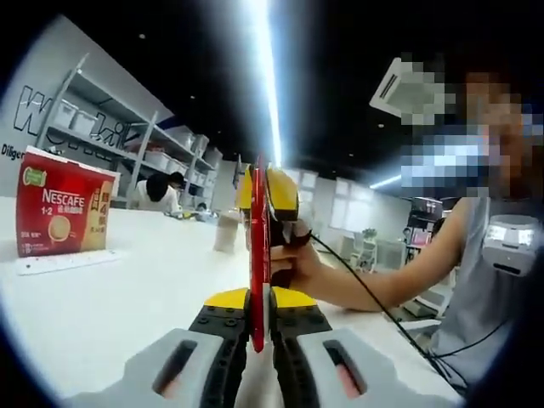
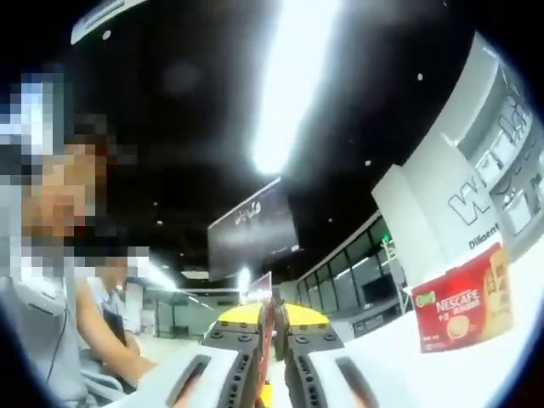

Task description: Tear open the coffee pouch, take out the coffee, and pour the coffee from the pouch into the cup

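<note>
A: What's biggest?
B: The white table (image 1: 127, 289), then the red box (image 1: 61, 212), standing well left of the left gripper's (image 1: 259, 327) fingers (image 1: 223, 340).
A: And the pouch (image 1: 257, 255)?
B: Edge-on, a thin red strip, long axis upright, top pointing away from those fingers. They clamp its lower end, narrow. The right gripper (image 1: 270, 200) pinches its upper end, a hand (image 1: 293, 259) behind.
A: From the right gripper view?
B: Right gripper (image 2: 270, 344) fingers narrow on the pouch (image 2: 264, 327); box (image 2: 463, 308) off right.
</note>
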A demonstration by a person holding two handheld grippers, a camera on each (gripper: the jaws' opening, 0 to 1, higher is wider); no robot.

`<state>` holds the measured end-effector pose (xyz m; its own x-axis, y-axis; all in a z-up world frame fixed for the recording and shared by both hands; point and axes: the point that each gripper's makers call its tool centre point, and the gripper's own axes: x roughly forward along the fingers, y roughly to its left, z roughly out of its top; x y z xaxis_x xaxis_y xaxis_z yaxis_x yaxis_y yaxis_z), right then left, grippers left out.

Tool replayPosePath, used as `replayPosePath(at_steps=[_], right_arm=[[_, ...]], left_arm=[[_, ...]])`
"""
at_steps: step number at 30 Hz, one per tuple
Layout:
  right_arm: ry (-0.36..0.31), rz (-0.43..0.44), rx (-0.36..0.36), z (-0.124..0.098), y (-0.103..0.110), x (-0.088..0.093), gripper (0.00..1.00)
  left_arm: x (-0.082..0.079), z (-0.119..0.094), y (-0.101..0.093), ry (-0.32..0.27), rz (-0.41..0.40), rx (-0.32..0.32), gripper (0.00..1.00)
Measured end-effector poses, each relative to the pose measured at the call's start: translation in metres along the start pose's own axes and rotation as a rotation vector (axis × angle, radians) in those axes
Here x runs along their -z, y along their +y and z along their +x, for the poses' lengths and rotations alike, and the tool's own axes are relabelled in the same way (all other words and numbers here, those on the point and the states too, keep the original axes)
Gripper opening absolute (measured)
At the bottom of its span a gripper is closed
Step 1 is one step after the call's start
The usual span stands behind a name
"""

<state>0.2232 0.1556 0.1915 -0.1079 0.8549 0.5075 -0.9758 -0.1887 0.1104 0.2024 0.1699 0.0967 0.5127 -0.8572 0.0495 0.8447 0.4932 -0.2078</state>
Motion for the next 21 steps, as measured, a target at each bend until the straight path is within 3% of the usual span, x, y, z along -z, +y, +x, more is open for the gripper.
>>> replayPosePath(at_steps=[21], right_arm=[[-0.002, -0.041, 0.015, -0.0023, -0.0019, -0.002, 0.05]], left_arm=[[0.0039, 0.0014, 0.0012, 0.006, 0.007, -0.016, 0.11]])
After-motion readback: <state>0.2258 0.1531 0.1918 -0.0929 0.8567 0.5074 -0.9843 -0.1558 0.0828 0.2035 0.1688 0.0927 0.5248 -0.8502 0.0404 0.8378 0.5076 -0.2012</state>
